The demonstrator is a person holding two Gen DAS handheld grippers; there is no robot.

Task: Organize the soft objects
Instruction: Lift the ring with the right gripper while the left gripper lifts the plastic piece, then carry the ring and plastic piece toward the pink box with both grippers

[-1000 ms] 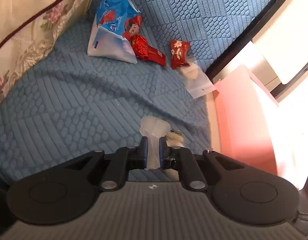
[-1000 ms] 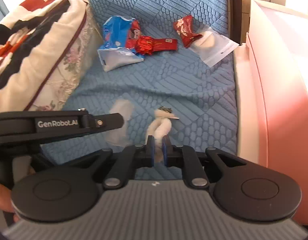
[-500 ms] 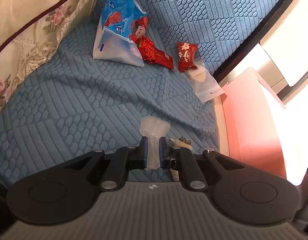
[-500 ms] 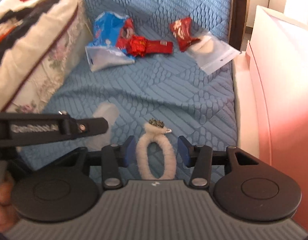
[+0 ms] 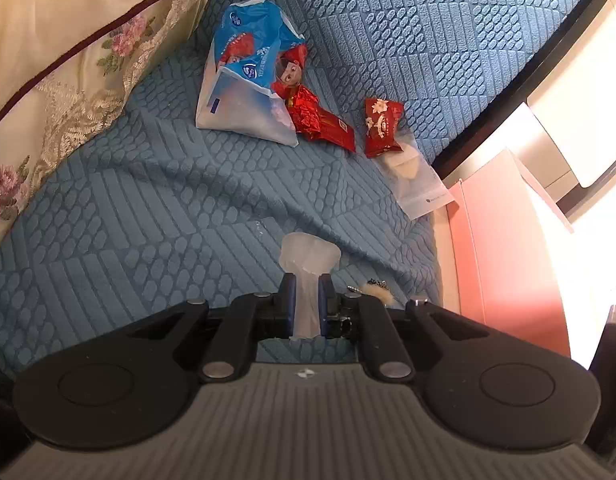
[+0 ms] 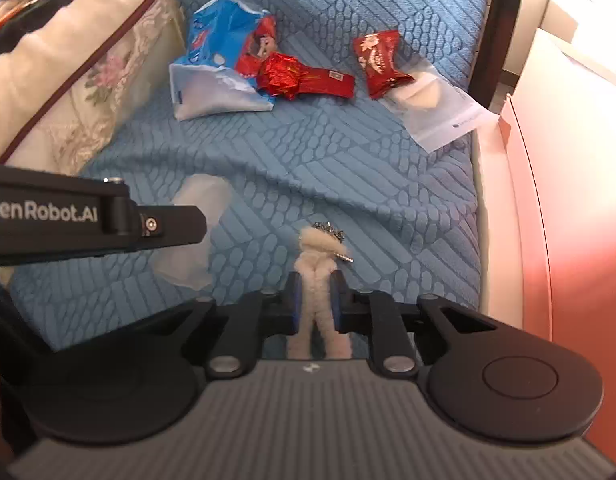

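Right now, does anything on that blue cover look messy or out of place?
Yes. The blue snack bag by the floral pillow lies torn open and crumpled, a red wrapper against it. A clear zip pouch hangs over the cover's edge.

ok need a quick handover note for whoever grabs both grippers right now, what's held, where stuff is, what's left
Left gripper: shut on a small clear plastic bag, held just above the blue quilted cover.
Right gripper: jaws closing on the fuzzy white hair tie, which is pinched flat between them; its metal charm points away from you.
At the far side of the cover: blue snack bag, two red wrappers, and a flat clear pouch near the edge.
Done: both items picked up.
Left: probably slip the hair tie into the bag; the far items look untouched.
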